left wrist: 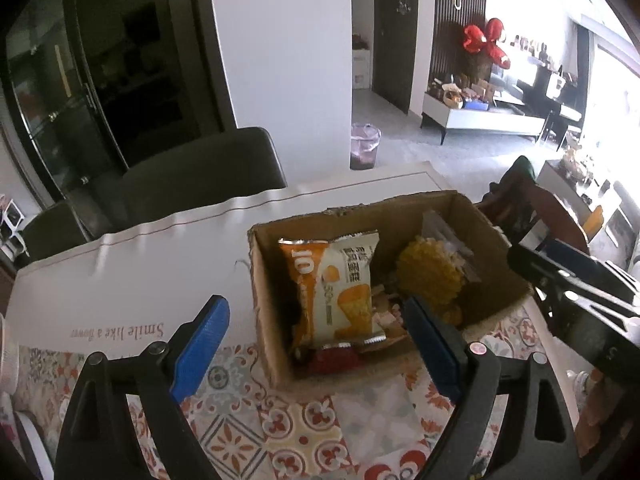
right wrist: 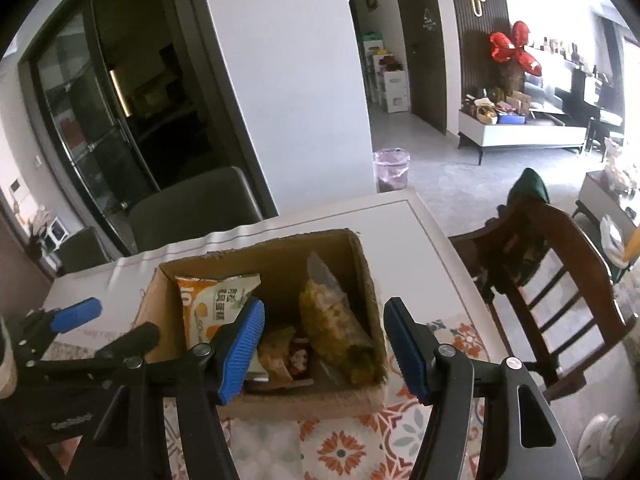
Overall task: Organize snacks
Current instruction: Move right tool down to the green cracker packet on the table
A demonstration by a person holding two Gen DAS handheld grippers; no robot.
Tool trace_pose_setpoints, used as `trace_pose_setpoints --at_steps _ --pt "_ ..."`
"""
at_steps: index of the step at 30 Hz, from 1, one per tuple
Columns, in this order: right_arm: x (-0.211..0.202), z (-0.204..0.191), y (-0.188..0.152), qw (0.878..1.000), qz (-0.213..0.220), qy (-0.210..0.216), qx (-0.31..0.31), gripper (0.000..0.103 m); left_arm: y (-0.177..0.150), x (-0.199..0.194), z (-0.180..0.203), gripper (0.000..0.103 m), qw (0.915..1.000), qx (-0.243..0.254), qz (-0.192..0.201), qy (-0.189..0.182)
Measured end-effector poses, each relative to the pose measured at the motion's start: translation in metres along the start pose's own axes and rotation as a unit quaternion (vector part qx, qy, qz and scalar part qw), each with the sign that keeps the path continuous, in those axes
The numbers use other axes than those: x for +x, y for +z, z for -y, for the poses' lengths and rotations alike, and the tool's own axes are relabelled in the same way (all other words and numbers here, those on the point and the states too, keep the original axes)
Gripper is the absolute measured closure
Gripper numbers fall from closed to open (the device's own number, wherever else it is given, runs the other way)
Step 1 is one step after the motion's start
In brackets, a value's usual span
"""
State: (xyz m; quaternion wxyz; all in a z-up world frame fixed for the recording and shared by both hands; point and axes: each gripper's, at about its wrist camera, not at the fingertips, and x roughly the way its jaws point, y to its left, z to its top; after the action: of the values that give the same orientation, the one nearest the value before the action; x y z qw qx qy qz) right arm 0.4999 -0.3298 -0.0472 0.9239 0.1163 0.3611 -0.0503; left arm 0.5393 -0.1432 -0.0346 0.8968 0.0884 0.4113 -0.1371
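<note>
The left gripper (left wrist: 316, 344) stands wide open and holds nothing; its 2 blue fingers (left wrist: 200, 344) flank the near end of the cardboard box (left wrist: 268, 320) without touching it, one at 8 o'clock of the box and the other over its near right corner. The right gripper (right wrist: 324, 348) is likewise spread wide and empty, hovering above the box's near wall, with one pad over the interior and the other just outside the right wall at 3 o'clock.

The box sits on a patterned tablecloth (left wrist: 360, 420), open-topped, with the snacks inside it. An orange-and-white snack packet (left wrist: 340, 288) leans at the left side, around 9 o'clock within the box. A clear bag of yellow snacks (right wrist: 336, 320) lies along the right side at 3 o'clock. Between them at 6 o'clock sit smaller wrapped items (right wrist: 284, 352), including a red one; their labels are too small and too shadowed to read, and the left finger of the right gripper covers part of them.

In the left wrist view the right gripper enters at 3 o'clock, cut off by the frame edge. A wooden chair (right wrist: 560, 272) stands at 3 o'clock of the table, partly cropped. A white sheet (left wrist: 120, 280) printed "Smile like a flower" lies at 9 o'clock of the box.
</note>
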Motion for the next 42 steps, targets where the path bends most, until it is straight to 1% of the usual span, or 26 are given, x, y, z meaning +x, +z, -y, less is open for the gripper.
trace_pose_setpoints --at_steps 1,2,4,6,8,11,17,20,24,27,31,34,42 --pt "-0.003 -0.001 -0.003 1.0 -0.001 0.0 -0.002 0.038 -0.005 -0.007 0.0 0.013 1.0 -0.006 0.002 0.0" --pt "-0.007 -0.001 -0.007 1.0 -0.001 0.0 -0.006 0.032 -0.012 -0.014 -0.001 0.011 0.9999 -0.013 0.002 -0.001" --pt "-0.018 -0.004 -0.015 1.0 0.001 -0.002 -0.016 0.024 -0.025 -0.025 -0.003 0.008 0.9997 -0.021 0.004 -0.007" --pt "-0.031 -0.006 -0.027 0.999 0.004 -0.006 -0.033 0.022 -0.043 -0.035 -0.004 0.006 0.9995 -0.032 0.001 -0.003" --pt "-0.042 -0.01 -0.038 0.998 0.0 -0.012 -0.054 0.017 -0.056 -0.04 -0.003 0.006 0.9994 -0.035 -0.003 0.002" --pt "-0.055 -0.014 -0.055 0.997 -0.007 -0.015 -0.069 0.011 -0.08 -0.048 -0.003 0.004 0.9992 -0.038 -0.016 0.005" --pt "-0.066 -0.015 -0.092 0.995 -0.046 -0.004 -0.088 0.011 -0.122 -0.06 0.0 0.002 0.9987 -0.036 -0.035 0.012" --pt "-0.068 -0.011 -0.114 0.994 -0.072 -0.002 -0.083 0.011 -0.143 -0.061 0.002 0.002 0.9975 -0.042 -0.056 0.001" --pt "-0.062 -0.01 -0.146 0.989 -0.114 -0.001 -0.091 0.011 -0.171 -0.058 0.004 0.002 0.9959 -0.039 -0.081 0.013" --pt "-0.056 -0.009 -0.168 0.985 -0.144 0.0 -0.1 0.011 -0.193 -0.051 0.006 0.002 0.9936 -0.031 -0.107 0.018" --pt "-0.046 -0.008 -0.192 0.977 -0.184 -0.005 -0.107 0.011 -0.214 -0.044 0.007 0.002 0.9906 -0.028 -0.132 0.023" --pt "-0.036 -0.005 -0.21 0.972 -0.214 -0.003 -0.1 0.011 -0.227 -0.038 0.008 0.002 0.9889 -0.021 -0.143 0.034" --pt "-0.01 0.002 -0.24 0.959 -0.268 0.0 -0.091 0.011 -0.249 -0.017 0.01 0.002 0.9818 -0.026 -0.185 0.034"
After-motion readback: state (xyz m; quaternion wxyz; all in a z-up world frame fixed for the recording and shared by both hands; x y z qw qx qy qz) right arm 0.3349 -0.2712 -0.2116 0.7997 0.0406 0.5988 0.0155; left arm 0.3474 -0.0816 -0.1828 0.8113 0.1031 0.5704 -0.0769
